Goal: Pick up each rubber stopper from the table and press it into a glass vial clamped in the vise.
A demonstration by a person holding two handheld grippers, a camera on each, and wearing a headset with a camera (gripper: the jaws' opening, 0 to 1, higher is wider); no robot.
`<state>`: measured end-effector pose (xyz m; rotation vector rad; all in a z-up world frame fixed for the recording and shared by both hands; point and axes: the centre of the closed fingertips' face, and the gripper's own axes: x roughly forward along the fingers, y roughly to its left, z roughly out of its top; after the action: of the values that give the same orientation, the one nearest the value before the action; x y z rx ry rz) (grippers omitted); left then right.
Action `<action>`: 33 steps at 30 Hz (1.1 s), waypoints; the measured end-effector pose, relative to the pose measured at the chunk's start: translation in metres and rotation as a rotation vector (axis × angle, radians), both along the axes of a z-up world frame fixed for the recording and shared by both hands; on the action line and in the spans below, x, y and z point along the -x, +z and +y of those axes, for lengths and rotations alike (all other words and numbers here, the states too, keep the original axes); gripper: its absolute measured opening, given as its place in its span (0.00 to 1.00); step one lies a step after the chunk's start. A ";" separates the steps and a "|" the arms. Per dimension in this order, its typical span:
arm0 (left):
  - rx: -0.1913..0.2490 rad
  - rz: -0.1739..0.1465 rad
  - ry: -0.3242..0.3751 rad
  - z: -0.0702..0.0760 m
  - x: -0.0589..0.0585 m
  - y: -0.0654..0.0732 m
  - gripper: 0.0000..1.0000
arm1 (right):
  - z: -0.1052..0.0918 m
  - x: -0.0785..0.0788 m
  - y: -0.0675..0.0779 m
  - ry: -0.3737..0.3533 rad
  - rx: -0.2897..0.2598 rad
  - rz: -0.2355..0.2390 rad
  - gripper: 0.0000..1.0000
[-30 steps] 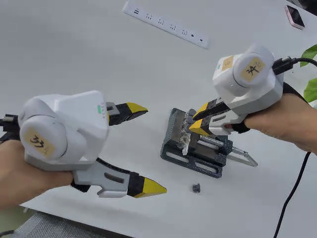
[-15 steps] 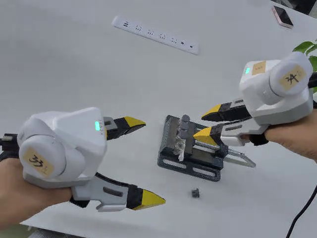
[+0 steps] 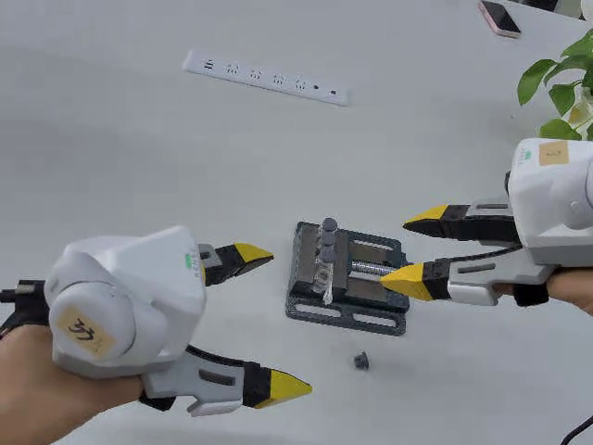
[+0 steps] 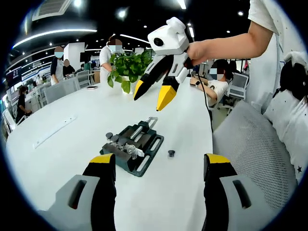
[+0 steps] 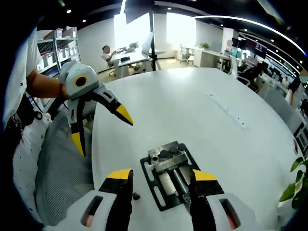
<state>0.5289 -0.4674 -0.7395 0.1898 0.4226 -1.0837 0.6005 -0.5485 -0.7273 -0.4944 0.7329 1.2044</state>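
hovering over the near edge of the white table, the left hand-held gripper is spreading its jaws wide and carrying nothing. the right hand-held gripper is hanging in the air just beside the vise, on the side where the screw is sticking out, with its jaws apart and empty as well. the vise is sitting between the two grippers, nearer the table's near edge than its far one. it is gripping a short row of glass vials, and several are already wearing dark stoppers. one rubber stopper is lying loose on the table between the vise and the near edge, touching neither gripper. a power strip is lying well apart toward the far edge, and a phone and a leafy plant are sitting toward the far right corner.
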 end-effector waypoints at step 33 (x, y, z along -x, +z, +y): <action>-0.225 0.121 -0.149 -0.073 0.011 -0.059 0.36 | -0.117 0.055 -0.022 -0.141 -0.245 -0.036 0.71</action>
<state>0.5179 -0.5400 -0.7980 0.3608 0.6482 -1.1973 0.5451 -0.6658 -0.7495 -0.2564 0.5705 1.1316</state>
